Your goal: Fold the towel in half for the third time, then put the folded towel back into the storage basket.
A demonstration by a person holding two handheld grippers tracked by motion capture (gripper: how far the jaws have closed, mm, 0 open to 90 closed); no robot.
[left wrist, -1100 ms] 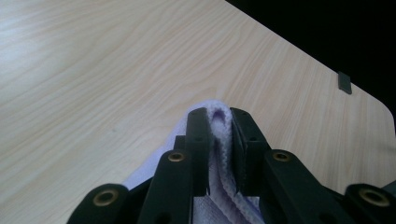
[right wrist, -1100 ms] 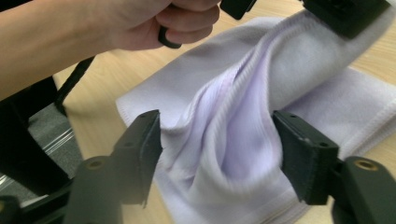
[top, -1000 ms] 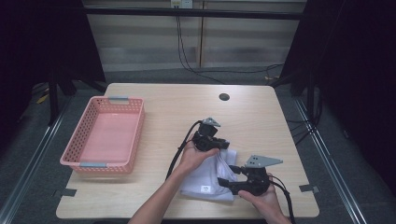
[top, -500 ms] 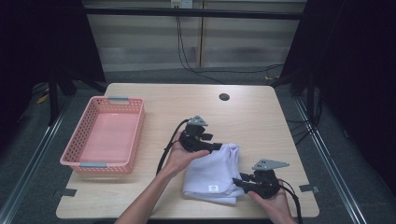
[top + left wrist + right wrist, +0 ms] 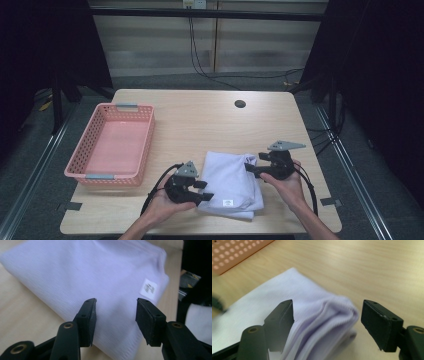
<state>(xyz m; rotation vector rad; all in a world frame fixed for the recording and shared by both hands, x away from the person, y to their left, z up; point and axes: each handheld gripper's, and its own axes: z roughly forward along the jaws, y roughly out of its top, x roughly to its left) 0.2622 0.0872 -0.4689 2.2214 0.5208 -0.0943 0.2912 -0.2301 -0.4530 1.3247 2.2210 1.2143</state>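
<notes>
The folded white garment [image 5: 231, 184] lies between both tools: left gripper [image 5: 200, 192] at its near-left edge, right gripper [image 5: 250, 167] at its far-right corner, both spread, pinching nothing.

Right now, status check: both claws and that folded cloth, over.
Left claw open at cloth's near-left edge. Right claw open, straddling its far-right corner. Cloth folded flat on table, nothing gripped. Basket off to the left, path clear.

Basket [image 5: 111, 145] left of folded cloth [image 5: 231, 181]
</notes>
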